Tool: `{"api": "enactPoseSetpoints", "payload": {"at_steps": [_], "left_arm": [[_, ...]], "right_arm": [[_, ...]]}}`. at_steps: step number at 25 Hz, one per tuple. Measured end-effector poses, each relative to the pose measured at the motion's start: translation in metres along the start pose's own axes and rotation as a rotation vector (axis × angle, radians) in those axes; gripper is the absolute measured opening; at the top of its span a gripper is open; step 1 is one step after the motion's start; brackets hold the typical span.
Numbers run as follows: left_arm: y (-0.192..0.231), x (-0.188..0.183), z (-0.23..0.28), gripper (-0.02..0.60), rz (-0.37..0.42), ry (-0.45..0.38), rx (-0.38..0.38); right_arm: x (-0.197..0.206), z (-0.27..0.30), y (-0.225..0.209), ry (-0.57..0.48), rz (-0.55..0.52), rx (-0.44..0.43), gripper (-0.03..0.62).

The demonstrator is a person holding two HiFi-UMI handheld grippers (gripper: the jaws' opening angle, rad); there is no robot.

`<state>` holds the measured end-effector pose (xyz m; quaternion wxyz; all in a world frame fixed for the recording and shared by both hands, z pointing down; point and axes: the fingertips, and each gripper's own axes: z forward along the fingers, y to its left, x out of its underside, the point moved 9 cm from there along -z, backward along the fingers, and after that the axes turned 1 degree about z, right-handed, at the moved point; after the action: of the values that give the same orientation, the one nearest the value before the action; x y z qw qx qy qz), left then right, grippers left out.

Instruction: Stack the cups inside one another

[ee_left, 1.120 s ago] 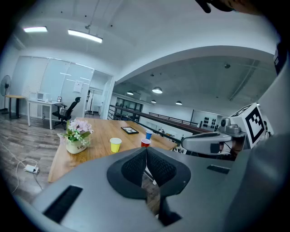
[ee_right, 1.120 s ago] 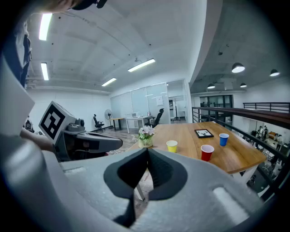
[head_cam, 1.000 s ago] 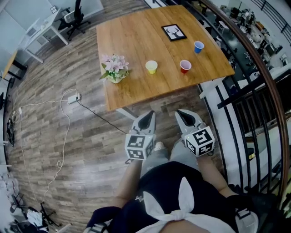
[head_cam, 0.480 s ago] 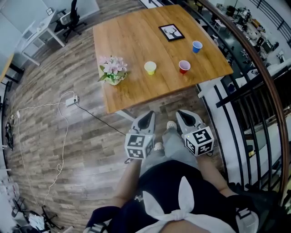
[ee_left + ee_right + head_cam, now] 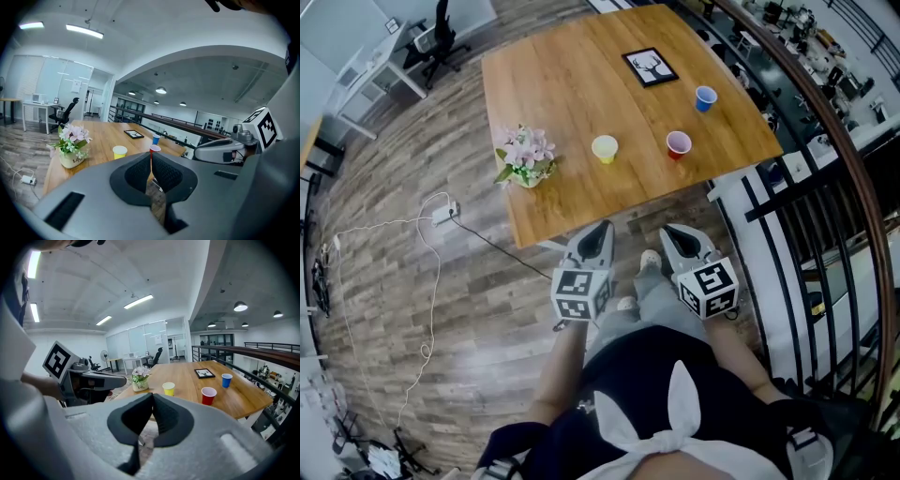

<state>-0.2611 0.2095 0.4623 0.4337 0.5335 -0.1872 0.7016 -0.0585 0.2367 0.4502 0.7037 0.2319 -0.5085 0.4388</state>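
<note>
Three cups stand apart on the wooden table (image 5: 572,84): a yellow cup (image 5: 605,148) near the middle, a red cup (image 5: 678,144) to its right, and a blue cup (image 5: 705,97) further back right. All three also show in the right gripper view: yellow cup (image 5: 168,388), red cup (image 5: 208,395), blue cup (image 5: 226,380). My left gripper (image 5: 602,230) and right gripper (image 5: 672,232) hang side by side just short of the table's near edge, over the floor. Both are shut with nothing between the jaws.
A pot of pink flowers (image 5: 523,157) stands at the table's left near corner. A black picture frame (image 5: 650,67) lies at the back. A black railing (image 5: 806,216) runs along the right. A white cable and power strip (image 5: 442,215) lie on the floor at left.
The table and cups have drawn nearer to both grippers as the person stepped forward. Both grippers stayed shut and empty.
</note>
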Motion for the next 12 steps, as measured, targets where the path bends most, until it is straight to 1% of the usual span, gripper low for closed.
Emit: {"api": "enactPoseSetpoints", "payload": {"at_steps": [3,7,8,10,12], "left_arm": [[0.005,-0.017,0.018,0.02,0.002,-0.003,0.012],[0.015,-0.033,0.041,0.027,0.008,-0.008,0.005],[0.018,-0.037,0.047,0.048,0.003,-0.011,0.007],[0.023,-0.045,0.058,0.131,-0.002,-0.023,0.011],[0.028,-0.051,0.07,0.179,0.004,-0.029,-0.003]], "right_arm": [[-0.006,0.009,-0.014,0.01,-0.002,0.0,-0.002],[-0.016,0.023,-0.03,0.019,-0.004,-0.008,-0.002],[-0.018,0.026,-0.034,0.021,-0.007,-0.009,-0.002],[-0.023,0.032,-0.042,0.025,-0.01,-0.013,-0.002],[-0.028,0.038,-0.051,0.028,-0.01,-0.019,-0.002]]}}
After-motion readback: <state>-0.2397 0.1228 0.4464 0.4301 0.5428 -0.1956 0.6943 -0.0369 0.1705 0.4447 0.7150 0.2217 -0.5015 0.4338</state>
